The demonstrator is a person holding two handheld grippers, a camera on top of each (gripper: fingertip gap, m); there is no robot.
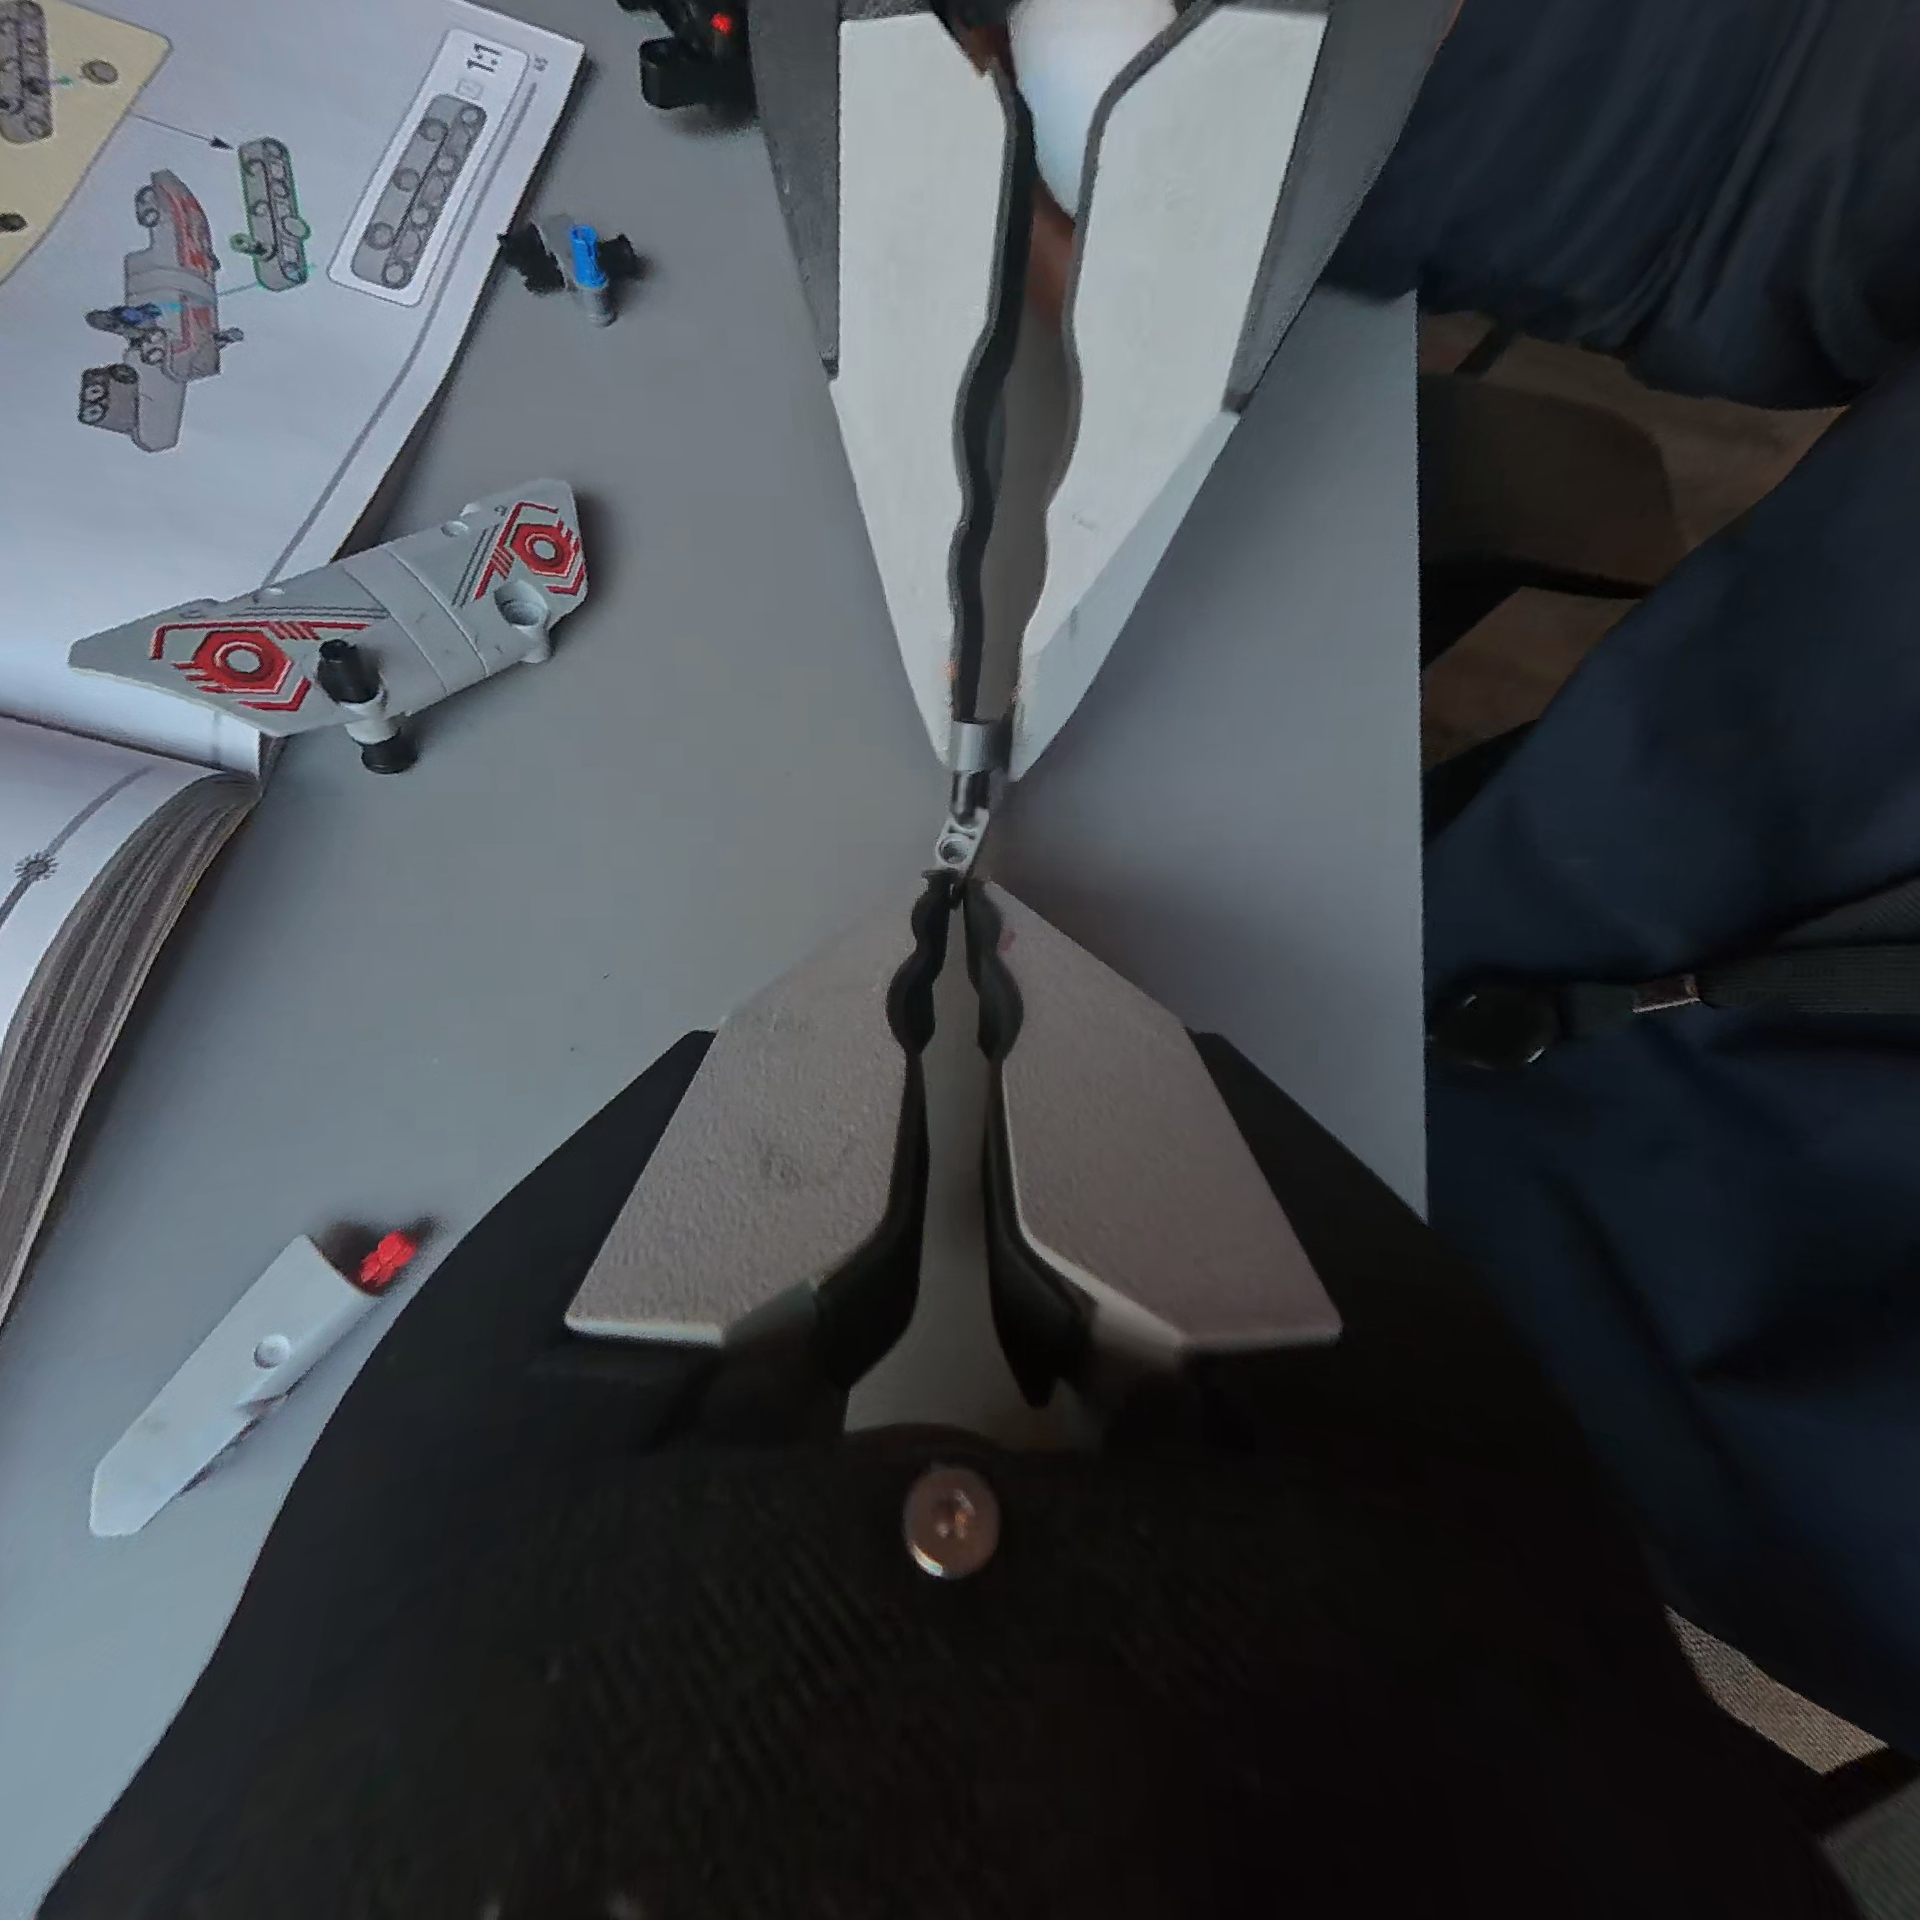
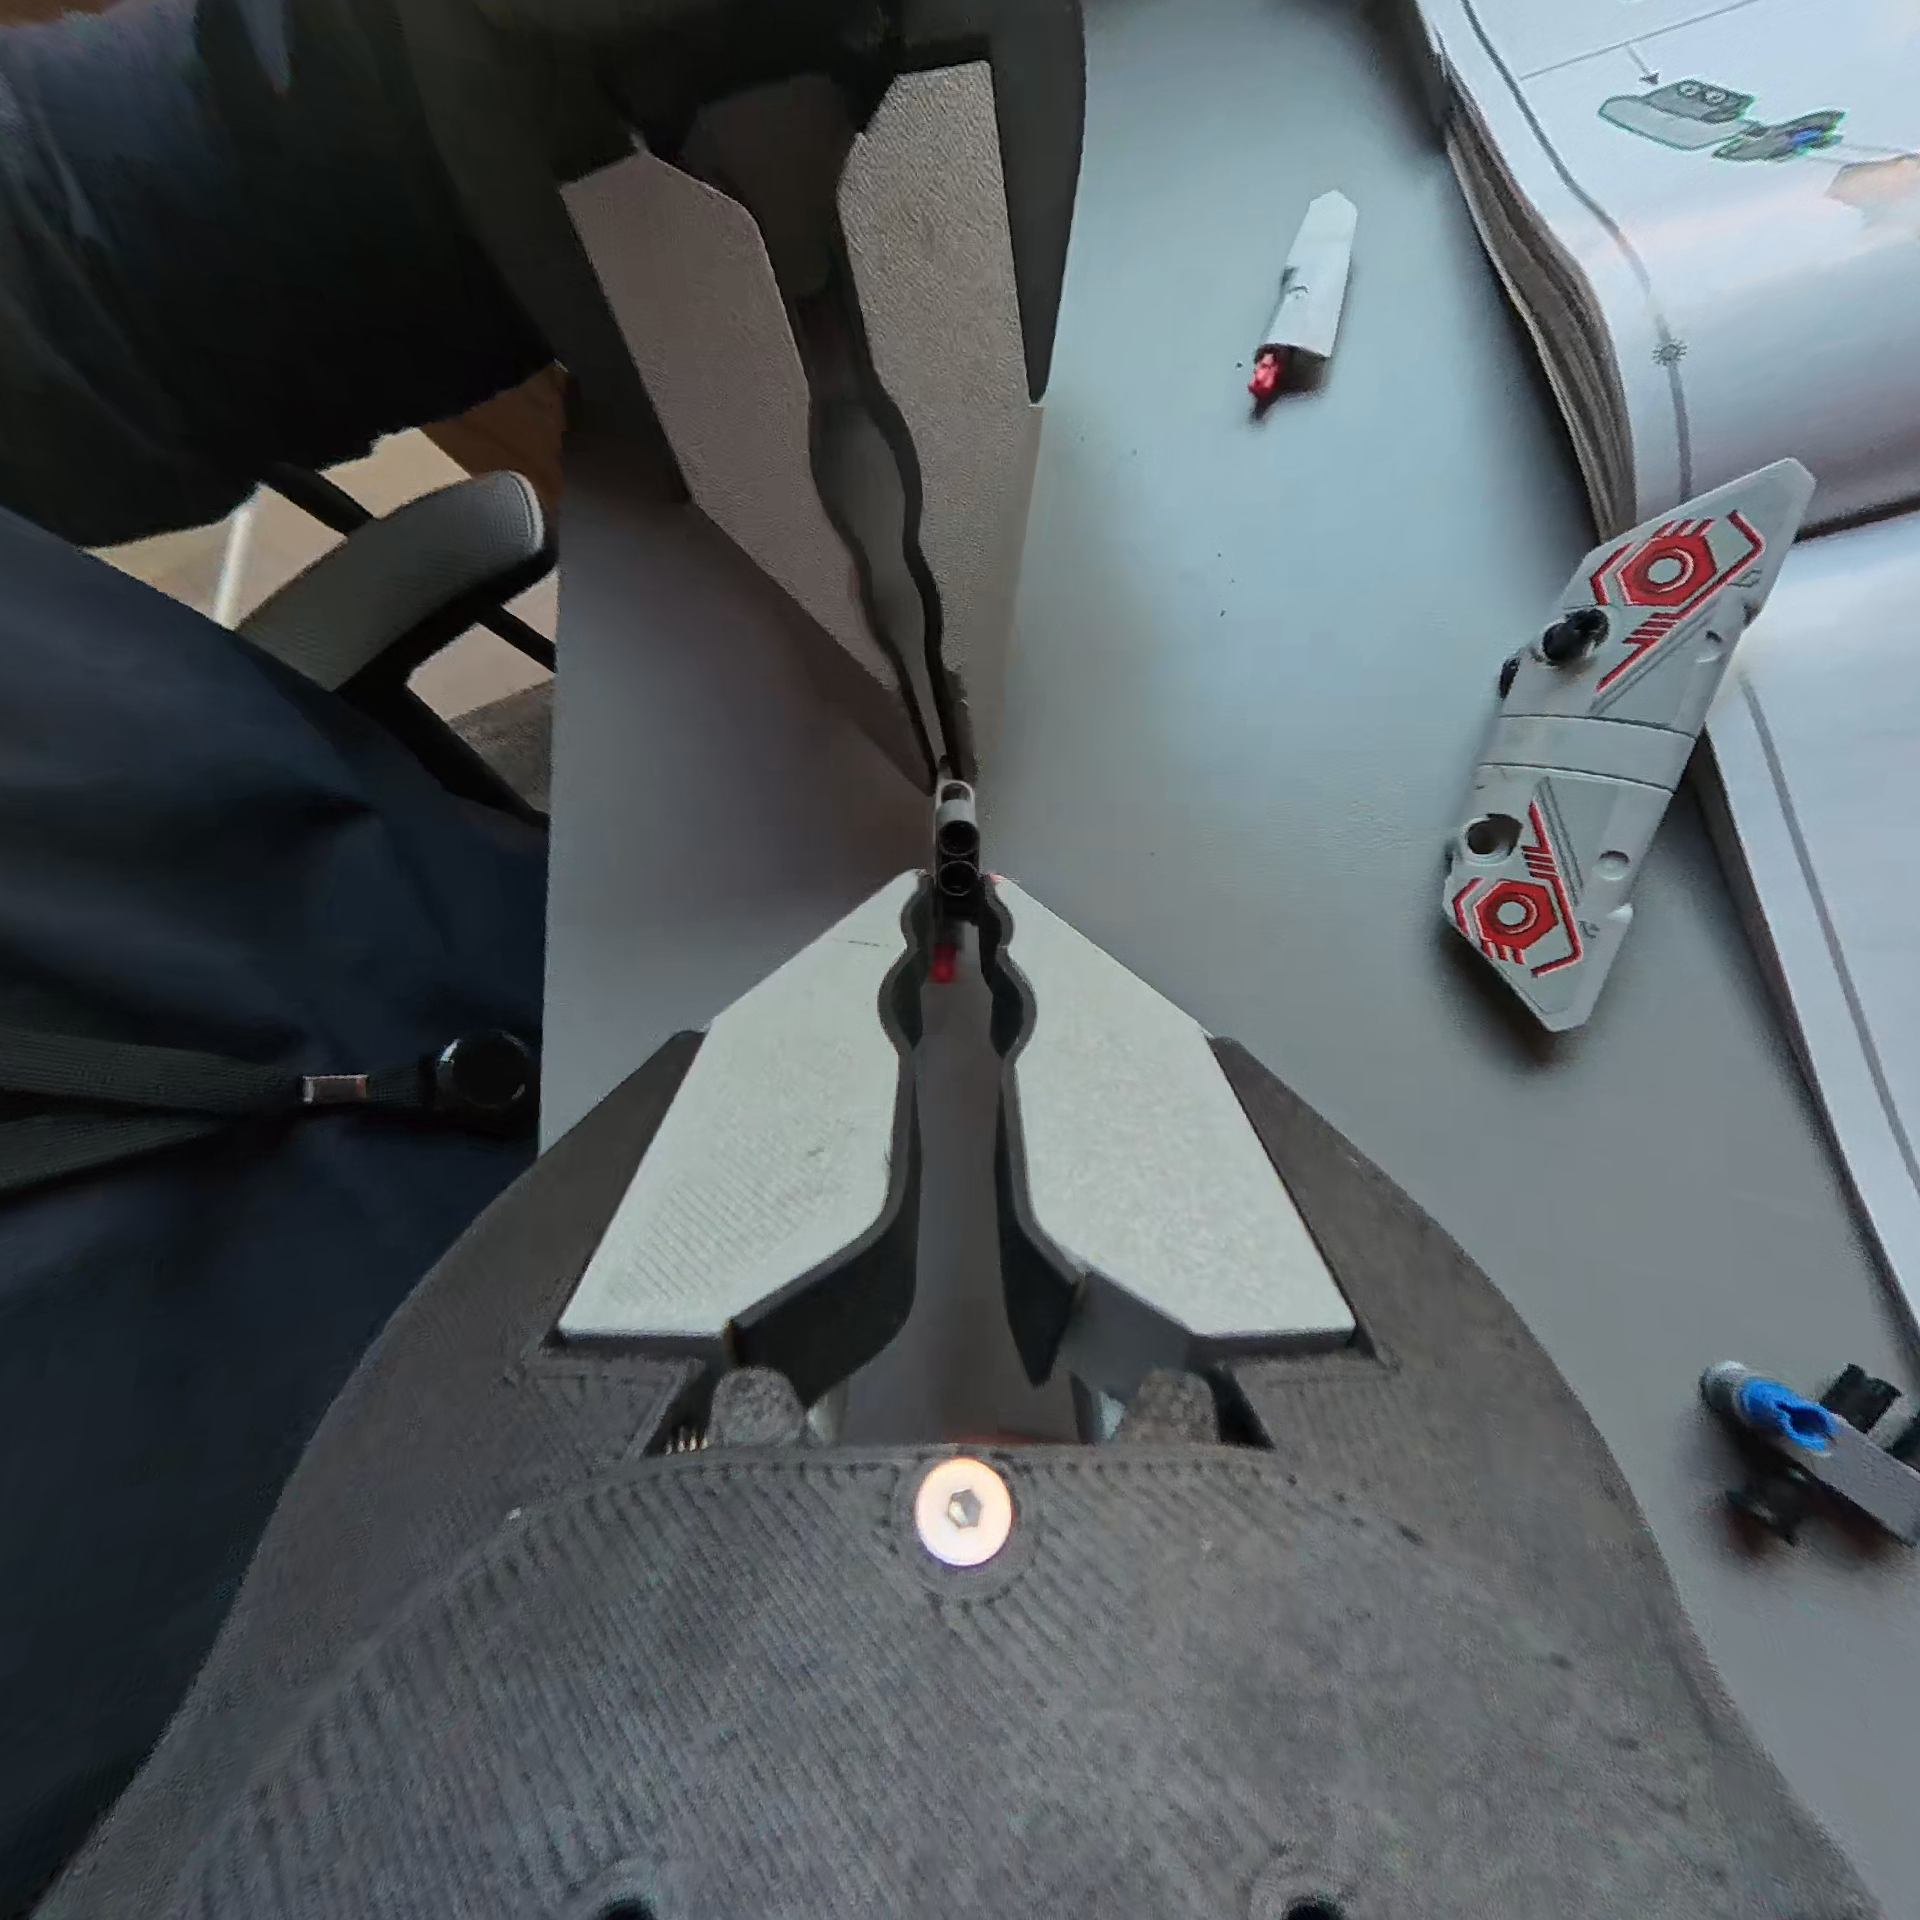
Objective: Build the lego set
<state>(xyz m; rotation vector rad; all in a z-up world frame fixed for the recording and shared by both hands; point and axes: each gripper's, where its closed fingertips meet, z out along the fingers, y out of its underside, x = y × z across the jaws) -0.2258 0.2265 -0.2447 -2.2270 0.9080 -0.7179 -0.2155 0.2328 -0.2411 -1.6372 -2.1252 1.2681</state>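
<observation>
My two grippers meet tip to tip above the grey table (image 1: 623,935), near its edge. In the left wrist view my left gripper (image 1: 951,896) is shut on the near end of a small light grey connector (image 1: 956,840). That connector touches a black piece (image 1: 971,795) in the tips of the right gripper (image 1: 979,743), which comes in from above. In the right wrist view my right gripper (image 2: 956,906) is shut on the black two-hole piece (image 2: 956,862), with a red part (image 2: 942,961) behind it. The grey connector (image 2: 954,798) sits at the left gripper's tips (image 2: 948,764).
A grey wing panel with red hexagons (image 1: 343,613) (image 2: 1621,748) lies by the open instruction booklet (image 1: 208,208) (image 2: 1714,260). A narrow grey panel with a red pin (image 1: 229,1382) and a small blue-pin assembly (image 1: 577,260) lie on the table. The table edge (image 1: 1418,727) borders a person's dark clothing. Less than 4 cm separates the two grippers' tips.
</observation>
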